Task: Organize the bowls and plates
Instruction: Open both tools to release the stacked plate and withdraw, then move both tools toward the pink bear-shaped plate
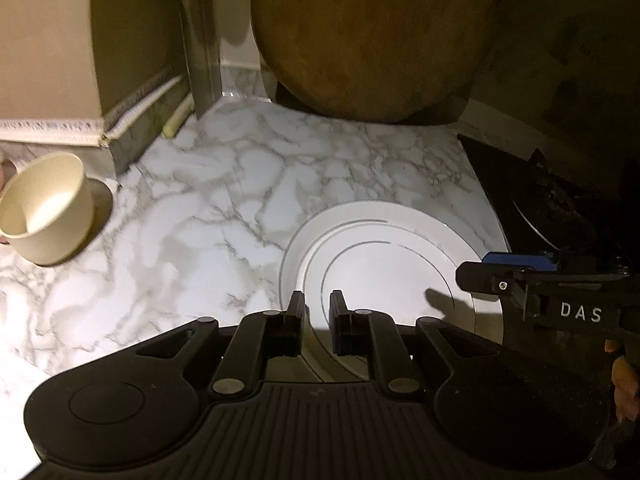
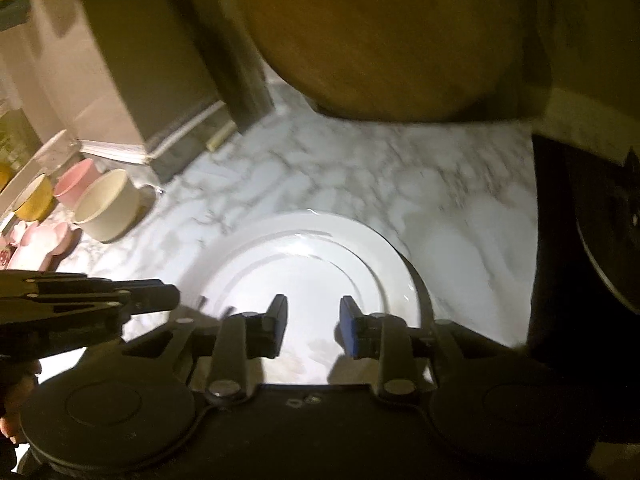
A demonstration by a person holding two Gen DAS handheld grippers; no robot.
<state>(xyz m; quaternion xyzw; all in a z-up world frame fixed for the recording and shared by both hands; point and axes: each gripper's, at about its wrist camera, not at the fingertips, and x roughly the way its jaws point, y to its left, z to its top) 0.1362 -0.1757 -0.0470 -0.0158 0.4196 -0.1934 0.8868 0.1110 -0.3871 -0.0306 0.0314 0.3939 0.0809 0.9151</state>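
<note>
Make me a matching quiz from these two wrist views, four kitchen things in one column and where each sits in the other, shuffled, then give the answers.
Things:
1. round white ceramic plate
2. cream cylindrical bowl
3. round brown wooden board
4. pink cylindrical bowl

Places:
A. leaning upright at the back of the white marble counter
B. flat on the counter, just ahead of both tools
C. behind the cream bowl, beside a yellow bowl
D. far left of the counter, alone in the left wrist view

Pairs: 1-B, 2-D, 3-A, 4-C

Crockery counted on the marble worktop [image 2: 360, 168]

One white plate [image 2: 312, 264], three bowls – cream [image 2: 106, 204], pink [image 2: 76, 184], yellow [image 2: 34, 202] – one pink dish [image 2: 40, 246] and one round wooden board [image 2: 384, 40] are seen.
</note>
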